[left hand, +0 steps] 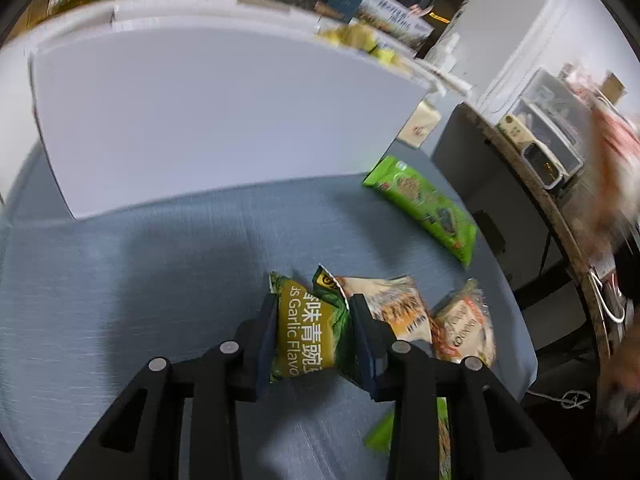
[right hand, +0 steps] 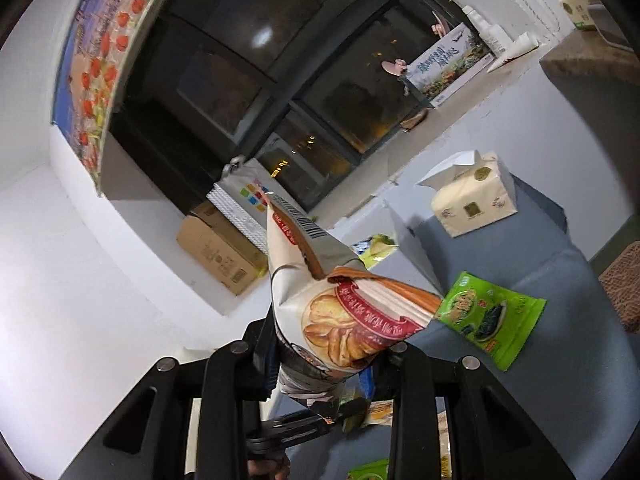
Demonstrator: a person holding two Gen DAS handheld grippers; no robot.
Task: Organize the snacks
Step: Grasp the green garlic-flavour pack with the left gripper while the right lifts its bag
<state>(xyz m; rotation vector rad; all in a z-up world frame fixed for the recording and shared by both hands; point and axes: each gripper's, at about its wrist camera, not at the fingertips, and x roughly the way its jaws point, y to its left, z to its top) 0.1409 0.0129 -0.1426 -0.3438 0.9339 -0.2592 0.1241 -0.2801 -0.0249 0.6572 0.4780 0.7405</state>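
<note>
- Left gripper (left hand: 314, 332): fingers closed on the garlic pea packet (left hand: 306, 328), pinching its middle; packet lies on the blue worktop (left hand: 140, 280). Judged light, soft, air-puffed; film likely slippery, so a grip across the crimped body suits better than one on a bare corner.
- Right gripper (right hand: 328, 344): fingers closed on the lower end of the cracker bag (right hand: 340, 312), held aloft and pointing away from the camera. Judged light, contents brittle; a hard squeeze could crush them.
- Beside the pea packet, touching it: orange snack packet (left hand: 394, 312); next along, a second orange packet (left hand: 466, 326).
- Farther off, well apart: green seaweed packet (left hand: 424, 204), flat on the worktop.
- White box (left hand: 200, 112) behind, its open top edge-on; contents barely visible.
- Tissue pack (right hand: 474, 200) at the far worktop end.
- Hard to make out: a green packet under the left gripper, cut off; right edge of the left view blurred; lower end of the cracker bag hidden by the fingers.
</note>
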